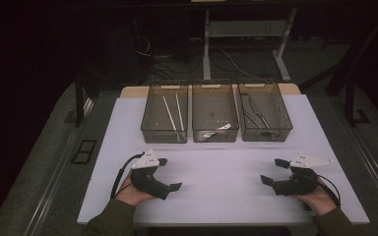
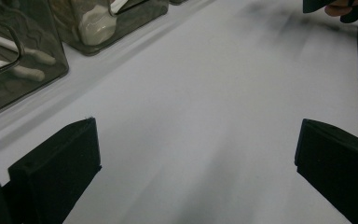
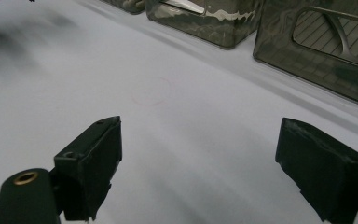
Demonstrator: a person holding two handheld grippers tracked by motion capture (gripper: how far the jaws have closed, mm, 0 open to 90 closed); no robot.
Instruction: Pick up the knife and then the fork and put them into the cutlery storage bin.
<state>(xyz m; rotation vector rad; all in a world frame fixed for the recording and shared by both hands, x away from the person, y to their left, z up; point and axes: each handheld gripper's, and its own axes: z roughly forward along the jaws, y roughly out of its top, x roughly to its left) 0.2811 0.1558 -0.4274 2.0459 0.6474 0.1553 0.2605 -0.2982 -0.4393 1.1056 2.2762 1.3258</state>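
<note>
My left claw (image 1: 169,173) is spread wide with nothing between its jaws, low over the white mat (image 1: 216,196), just in front of the left bin (image 1: 165,114). My right claw (image 1: 272,170) stands just as wide apart, also holding nothing, in front of the right bin (image 1: 265,110) and well apart from the left claw. I can't tell whether either claw touches the mat.

Beyond them sit three dark see-through bins in a row, with the middle bin (image 1: 215,112) between the other two. From above, I make out two pale sticks (image 1: 172,112) in the left bin, a white utensil (image 1: 219,129) in the middle bin and dark metal tools (image 1: 256,117) in the right bin; what kind, I can't say.

The left gripper view brings the sticks (image 2: 23,60) close, with rounded ends, behind the bin's wall. The right gripper view cuts the bins off at the top edge and shows a faint red ring (image 3: 151,91) on the mat. The mat lies on the counter (image 1: 128,91), with its far edge behind the bins.
</note>
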